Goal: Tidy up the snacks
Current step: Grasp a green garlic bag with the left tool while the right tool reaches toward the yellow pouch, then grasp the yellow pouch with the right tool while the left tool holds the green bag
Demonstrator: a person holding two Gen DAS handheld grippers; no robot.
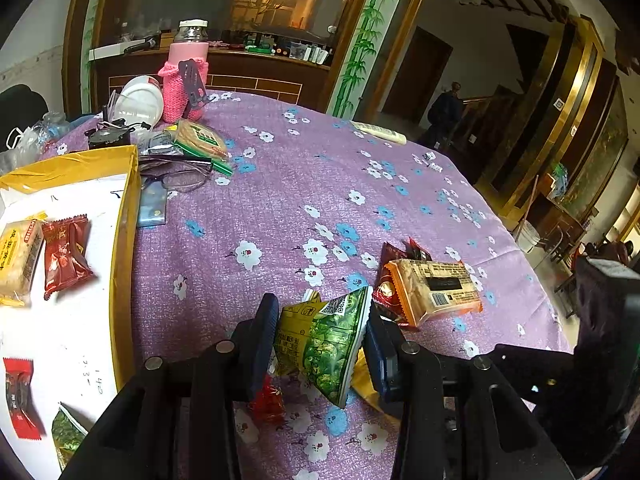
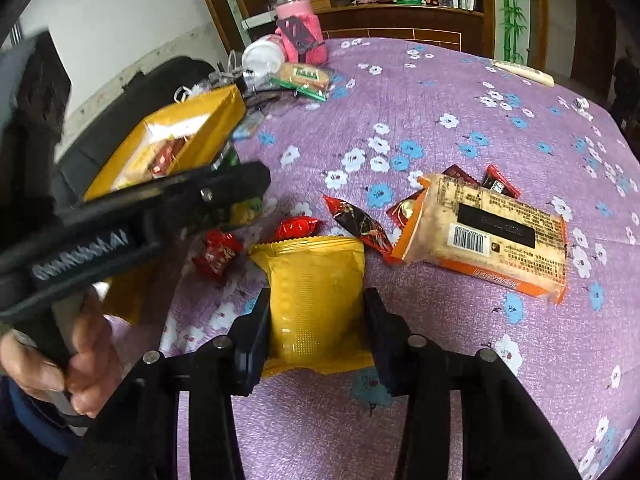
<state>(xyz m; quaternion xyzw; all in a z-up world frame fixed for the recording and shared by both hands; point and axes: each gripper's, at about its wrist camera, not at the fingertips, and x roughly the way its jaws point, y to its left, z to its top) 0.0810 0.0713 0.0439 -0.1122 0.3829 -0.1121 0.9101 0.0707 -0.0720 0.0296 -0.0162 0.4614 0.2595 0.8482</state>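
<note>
Purple flowered tablecloth (image 1: 280,208) stays bare toward its far edge. Left gripper (image 1: 322,334) clamps the green snack packet (image 1: 328,344); right gripper (image 2: 316,320) pinches the yellow packet (image 2: 316,292).

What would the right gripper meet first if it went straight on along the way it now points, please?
Beyond the yellow packet held between its pads, the right gripper would probably reach the small red candy first, though depth is unclear.
</note>
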